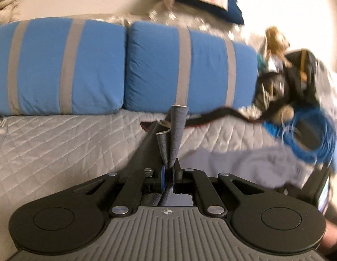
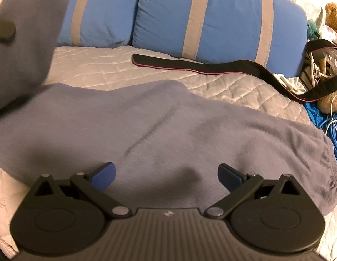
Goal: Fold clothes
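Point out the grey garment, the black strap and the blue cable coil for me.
grey garment [image 2: 159,130]: right wrist view, middle of the spread cloth.
black strap [image 2: 190,66]: right wrist view, its flat stretch on the quilt.
blue cable coil [image 1: 307,134]: left wrist view, its looped strands.

Grey garment [image 2: 168,130]: soft matt knit, fleece-like nap, faint creases; a folded edge of it stood pinched between the blue pads of the left gripper [image 1: 167,174], showing a speckled, felted face.

Quilted bedspread [image 1: 59,148]: pale cloth with a satin sheen, diamond stitching.

Pillows [image 2: 212,21], at 12 o'clock in the right wrist view: matt blue woven cloth with dull grey bands, lightly wrinkled.

Black strap [image 2: 201,66]: matt fabric, thin red piping along its edge.

Right gripper [image 2: 166,176]: matt black plastic links, bright metal rivets, ribbed grey housing, smooth blue pads.

Blue cable coil [image 1: 307,134], at 3 o'clock in the left wrist view: smooth plastic sheath, blurred.
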Tool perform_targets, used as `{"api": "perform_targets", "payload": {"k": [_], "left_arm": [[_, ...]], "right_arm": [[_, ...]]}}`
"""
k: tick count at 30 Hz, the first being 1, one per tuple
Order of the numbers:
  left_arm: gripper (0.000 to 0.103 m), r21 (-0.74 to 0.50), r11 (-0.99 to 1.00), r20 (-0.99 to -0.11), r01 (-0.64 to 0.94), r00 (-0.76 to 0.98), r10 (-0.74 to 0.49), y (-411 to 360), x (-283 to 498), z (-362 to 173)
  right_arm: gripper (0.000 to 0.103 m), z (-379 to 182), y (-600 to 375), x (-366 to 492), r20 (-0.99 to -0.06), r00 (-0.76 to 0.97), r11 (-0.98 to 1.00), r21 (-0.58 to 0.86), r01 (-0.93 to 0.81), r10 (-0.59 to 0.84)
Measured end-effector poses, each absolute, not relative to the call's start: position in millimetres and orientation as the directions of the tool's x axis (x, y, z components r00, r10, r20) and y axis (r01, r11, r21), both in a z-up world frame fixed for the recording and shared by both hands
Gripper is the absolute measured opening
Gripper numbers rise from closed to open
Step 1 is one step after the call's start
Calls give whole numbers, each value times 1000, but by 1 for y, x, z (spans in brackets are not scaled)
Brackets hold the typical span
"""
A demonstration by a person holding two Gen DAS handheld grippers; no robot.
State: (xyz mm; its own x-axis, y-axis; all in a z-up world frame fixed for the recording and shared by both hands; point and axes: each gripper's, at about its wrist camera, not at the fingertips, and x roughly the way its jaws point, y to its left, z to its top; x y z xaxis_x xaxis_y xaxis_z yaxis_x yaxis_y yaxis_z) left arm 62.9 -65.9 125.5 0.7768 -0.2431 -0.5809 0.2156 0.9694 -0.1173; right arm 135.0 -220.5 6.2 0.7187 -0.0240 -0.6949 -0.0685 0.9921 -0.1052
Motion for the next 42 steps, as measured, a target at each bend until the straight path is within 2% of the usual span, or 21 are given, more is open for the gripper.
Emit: {"api": "perform_targets", "payload": {"k": [2, 4, 6, 9, 11, 18, 22, 25, 29, 34, 39, 42], "left_arm": [[6, -117, 963, -609, 242, 748, -262, -66, 62, 118], [19, -215, 931, -620, 296, 695, -364, -56, 62, 113], [50, -338, 876, -595, 344, 643, -482, -40, 60, 109], [70, -383, 871, -522, 309, 706, -480, -11, 49, 109], [75, -373, 892, -508, 254, 749, -425, 4, 44, 107], [75, -313, 943, -500, 109, 825, -262, 44, 34, 74], [75, -359, 932, -476, 45, 851, -224, 67, 28, 57], [75, -379, 925, -498, -39, 851, -168, 77, 29, 55], [75, -389, 920, -499, -39, 849, -175, 84, 27, 57], [75, -459, 887, -523, -59, 825, -215, 93, 32, 55], [75, -457, 888, -530, -50, 817, -227, 92, 33, 59], [75, -464, 885, -522, -38, 818, -239, 91, 31, 63]], "right_arm": [[103, 6, -221, 135, -697, 717, 992, -106, -71, -23], [103, 6, -221, 134, -698, 716, 991, -110, -77, -22], [103, 6, -217, 133, -692, 722, 987, -127, -96, -19], [103, 7, -210, 129, -676, 736, 978, -166, -128, -19], [103, 8, -202, 125, -657, 754, 967, -203, -156, -16], [103, 12, -162, 98, -514, 856, 857, -418, -303, 52], [103, 10, -141, 78, -426, 897, 761, -543, -356, 116], [103, 3, -137, 83, -373, 928, 712, -648, -271, 14], [103, -10, -136, 94, -300, 947, 586, -790, -179, -116], [103, -30, -123, 85, -352, 932, 415, -864, -287, -89], [103, -38, -112, 89, -368, 907, 290, -908, -303, -203], [103, -46, -109, 81, -344, 918, 243, -924, -295, -196]]}}
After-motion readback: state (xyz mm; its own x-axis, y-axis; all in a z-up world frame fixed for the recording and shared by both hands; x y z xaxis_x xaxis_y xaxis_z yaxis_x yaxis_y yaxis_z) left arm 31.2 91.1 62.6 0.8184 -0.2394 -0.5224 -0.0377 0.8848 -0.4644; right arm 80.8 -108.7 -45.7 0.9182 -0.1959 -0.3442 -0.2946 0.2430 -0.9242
